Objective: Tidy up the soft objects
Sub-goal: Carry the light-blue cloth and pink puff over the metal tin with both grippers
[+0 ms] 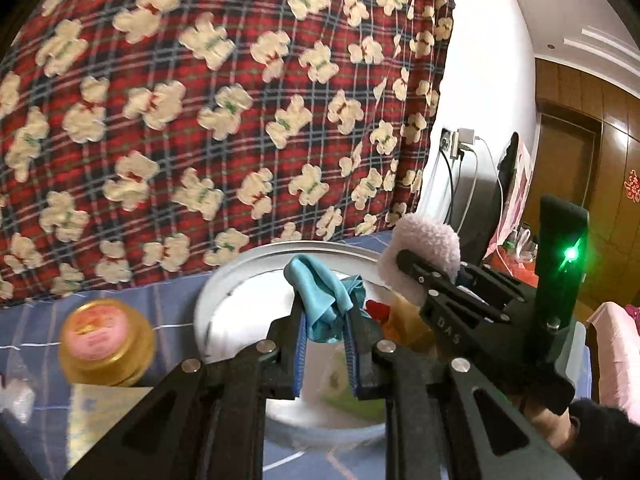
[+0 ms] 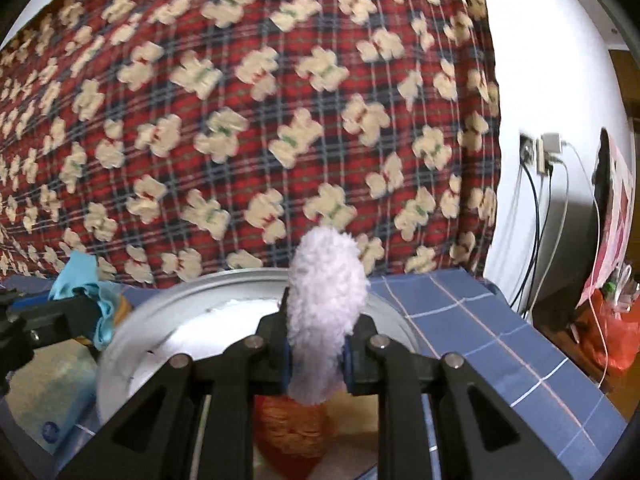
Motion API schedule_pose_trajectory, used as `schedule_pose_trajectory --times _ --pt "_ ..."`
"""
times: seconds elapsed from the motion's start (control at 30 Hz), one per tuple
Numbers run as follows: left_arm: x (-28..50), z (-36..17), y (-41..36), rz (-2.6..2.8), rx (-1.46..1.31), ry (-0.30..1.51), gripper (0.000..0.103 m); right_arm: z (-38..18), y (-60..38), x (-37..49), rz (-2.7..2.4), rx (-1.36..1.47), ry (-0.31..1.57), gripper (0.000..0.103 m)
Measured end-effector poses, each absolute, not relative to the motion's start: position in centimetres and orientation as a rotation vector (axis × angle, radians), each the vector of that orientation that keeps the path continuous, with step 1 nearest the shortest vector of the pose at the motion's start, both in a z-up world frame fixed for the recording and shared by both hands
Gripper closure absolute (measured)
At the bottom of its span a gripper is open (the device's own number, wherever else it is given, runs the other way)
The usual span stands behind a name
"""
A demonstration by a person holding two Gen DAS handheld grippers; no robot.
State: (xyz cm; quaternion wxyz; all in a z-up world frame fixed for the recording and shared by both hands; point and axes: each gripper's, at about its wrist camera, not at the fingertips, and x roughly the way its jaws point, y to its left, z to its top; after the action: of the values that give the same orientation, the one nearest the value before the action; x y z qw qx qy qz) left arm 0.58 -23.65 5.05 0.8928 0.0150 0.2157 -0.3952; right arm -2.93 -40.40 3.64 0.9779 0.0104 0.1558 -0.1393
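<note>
Left gripper (image 1: pixel 326 330): clenching a crumpled teal cloth (image 1: pixel 320 300) between its blue pads; the cloth is bunching above the fingertips and hanging just over the white basin (image 1: pixel 224 280).
Right gripper (image 2: pixel 318 354): pinching a fluffy pale-pink soft piece (image 2: pixel 326 312), which is standing upright out of the jaws; its lower end is disappearing behind the fingers, so its full shape is hard to tell.
White basin: sitting on the blue checked sheet (image 2: pixel 480 320); both grippers are covering much of its interior, and its near rim is being cut off by them.
Orange knitted object (image 2: pixel 292 428): lying low under the right gripper, mostly hidden; what it is cannot be told.
Golden jar (image 1: pixel 106 344): resting left of the basin on the sheet, blurred, its pink lid label unreadable.
Backdrop: a red plaid blanket with cream bears (image 1: pixel 200 120) is filling the view behind the basin.
Hand (image 1: pixel 552 424): only partly showing at the right gripper's handle, in a dark sleeve.
</note>
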Motion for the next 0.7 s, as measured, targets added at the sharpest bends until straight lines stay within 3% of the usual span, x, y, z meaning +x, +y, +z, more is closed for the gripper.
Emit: schedule_pose_trajectory --times 0.7 --pt "4.5 0.4 -30.1 -0.648 0.078 0.579 0.085 1.9 -42.6 -0.8 -0.225 -0.017 0.41 0.083"
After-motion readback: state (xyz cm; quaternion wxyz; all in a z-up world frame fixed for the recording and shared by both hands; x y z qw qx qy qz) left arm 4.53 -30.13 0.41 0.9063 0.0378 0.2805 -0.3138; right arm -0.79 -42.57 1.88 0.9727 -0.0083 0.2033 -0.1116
